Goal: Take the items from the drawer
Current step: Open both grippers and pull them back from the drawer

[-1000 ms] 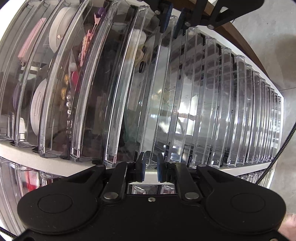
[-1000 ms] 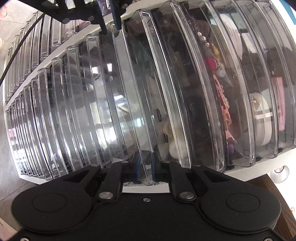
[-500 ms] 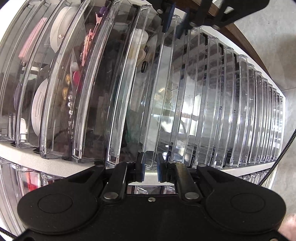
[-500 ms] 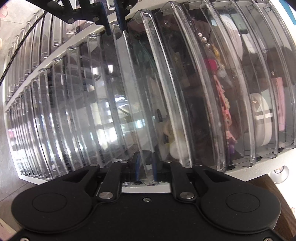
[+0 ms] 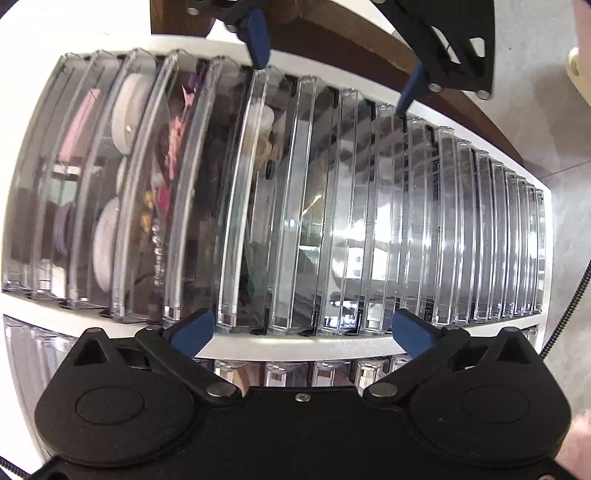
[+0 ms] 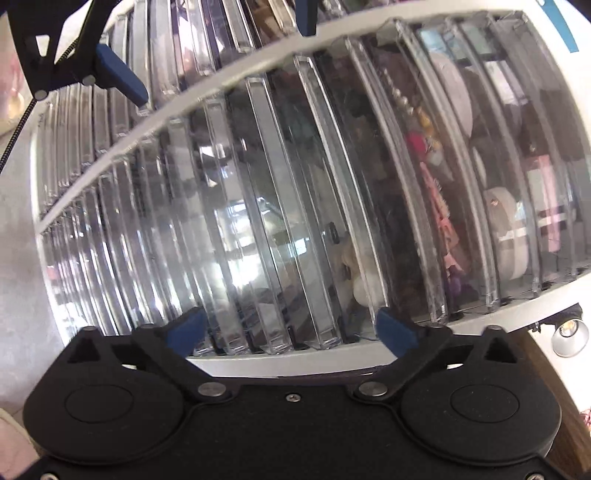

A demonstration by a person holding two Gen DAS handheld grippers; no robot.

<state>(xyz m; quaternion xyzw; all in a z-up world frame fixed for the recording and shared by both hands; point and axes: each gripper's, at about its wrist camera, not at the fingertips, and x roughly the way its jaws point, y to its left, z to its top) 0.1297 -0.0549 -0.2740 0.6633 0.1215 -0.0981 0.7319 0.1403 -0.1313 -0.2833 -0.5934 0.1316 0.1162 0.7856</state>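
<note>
1. Clear hard plastic: the drawer [image 5: 240, 192] sits in a white cabinet [image 5: 332, 349] among a row of identical fronts; small pale items [image 5: 264, 144] lie behind it.
2. Likely light, rigid, slick; edges thin, so pinch the front lip at both ends.
3. Left tool [image 5: 303, 330] released, jaws wide; right tool [image 6: 291, 330] likewise, holding nothing.
4. Contents loose; pull slowly, level.

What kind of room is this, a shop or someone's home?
Probably a home craft or storage corner: a white cabinet of clear plastic drawers, some holding beads and trinkets, on a wooden table.
</note>
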